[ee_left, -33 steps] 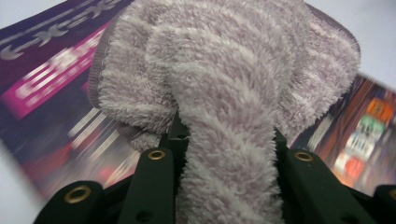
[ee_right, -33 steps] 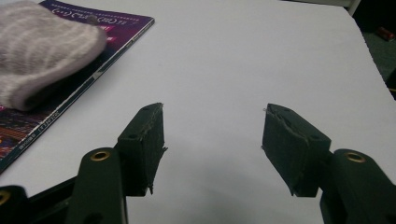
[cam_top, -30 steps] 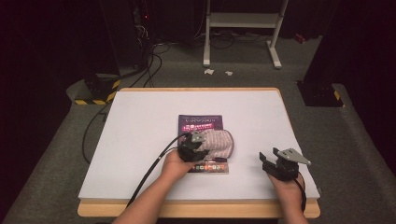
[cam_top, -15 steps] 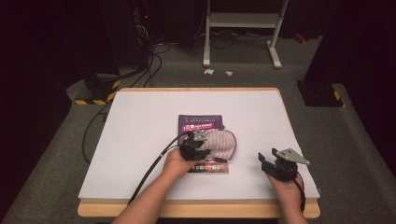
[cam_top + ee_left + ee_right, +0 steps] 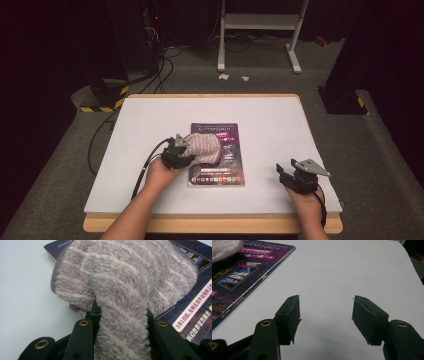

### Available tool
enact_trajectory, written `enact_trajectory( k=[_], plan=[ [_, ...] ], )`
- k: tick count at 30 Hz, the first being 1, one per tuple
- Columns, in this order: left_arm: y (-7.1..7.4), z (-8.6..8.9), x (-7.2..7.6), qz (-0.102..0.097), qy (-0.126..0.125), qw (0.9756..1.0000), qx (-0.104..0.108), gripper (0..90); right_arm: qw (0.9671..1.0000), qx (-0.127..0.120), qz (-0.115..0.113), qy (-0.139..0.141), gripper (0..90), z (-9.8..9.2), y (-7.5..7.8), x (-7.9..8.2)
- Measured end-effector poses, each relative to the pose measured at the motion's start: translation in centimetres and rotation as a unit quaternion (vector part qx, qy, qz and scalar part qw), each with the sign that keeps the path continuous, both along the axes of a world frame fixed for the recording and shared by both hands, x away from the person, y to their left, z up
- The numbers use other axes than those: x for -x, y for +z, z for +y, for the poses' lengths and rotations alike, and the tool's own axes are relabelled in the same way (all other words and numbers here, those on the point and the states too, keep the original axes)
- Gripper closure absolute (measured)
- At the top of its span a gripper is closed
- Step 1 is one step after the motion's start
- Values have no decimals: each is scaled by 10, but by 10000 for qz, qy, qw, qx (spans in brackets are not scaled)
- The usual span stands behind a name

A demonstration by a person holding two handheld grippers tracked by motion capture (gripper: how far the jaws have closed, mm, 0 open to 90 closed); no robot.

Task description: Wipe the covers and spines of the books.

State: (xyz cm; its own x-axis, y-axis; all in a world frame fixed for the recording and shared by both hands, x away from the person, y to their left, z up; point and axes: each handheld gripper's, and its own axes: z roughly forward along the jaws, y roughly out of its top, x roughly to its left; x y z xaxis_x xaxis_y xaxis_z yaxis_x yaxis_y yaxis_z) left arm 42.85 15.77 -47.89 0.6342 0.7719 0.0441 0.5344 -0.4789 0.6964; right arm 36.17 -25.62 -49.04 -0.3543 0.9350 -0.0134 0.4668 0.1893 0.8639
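Towel [image 5: 204, 148], fuzzy and lilac-striped, is clenched in my left tool [image 5: 186, 153]; the left gripper view shows a fold of it squeezed between the jaws, the rest bunched just beyond them on the magazine [image 5: 227, 170]. Against the picture from a second ago, that tool has slid across the desk [image 5: 150, 115] and dragged the towel further onto the cover. I judge the wipe is mid-stroke. My right tool [image 5: 290, 175] rests released off to the side, jaws apart over bare desk, unmoved.

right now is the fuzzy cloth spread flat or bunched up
Bunched up. The cloth sits in a rumpled heap on the magazine, with one fold pinched in the left tool.
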Motion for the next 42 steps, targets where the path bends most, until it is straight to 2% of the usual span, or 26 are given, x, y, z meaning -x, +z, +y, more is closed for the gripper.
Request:
enact_trajectory(
  k=[3, 6, 14, 20, 25, 28, 31, 36, 38, 42],
  plan=[
    [-1, -11, 0, -11, -57, 10000, -33, 664, 10000, -13, -4, -9, 390, 0, 0, 0],
    [-3, -25, -1, 22, -226, 9997, 31, 664, 10000, -37, 1, -16, 390, -1, 1, 1],
    [-5, -80, -7, 60, -641, 9978, 176, 664, 10000, -57, -21, 21, 391, -1, 1, 1],
    [-5, -120, -10, 65, -961, 9951, 203, 661, 10000, -67, -43, 60, 391, 0, 2, 2],
    [-4, -136, -11, 53, -1075, 9940, 173, 656, 9999, -76, -43, 81, 391, 1, 2, 2],
    [-5, -131, -11, 61, -1072, 9941, 175, 656, 9999, -62, -42, 104, 391, 1, 2, 2],
    [-5, -116, -12, 55, -967, 9952, 153, 657, 9999, -60, -29, 107, 392, 1, 1, 2],
    [-5, -76, -17, 39, -634, 9979, 80, 658, 9999, -53, -38, 112, 392, 2, 2, 3],
    [-4, -55, -19, 26, -428, 9991, 38, 658, 9999, -43, -39, 109, 392, 3, 2, 3],
    [-3, -21, -23, 29, -94, 9999, -27, 659, 9999, -27, -24, 119, 392, 4, 1, 3]
  ],
)
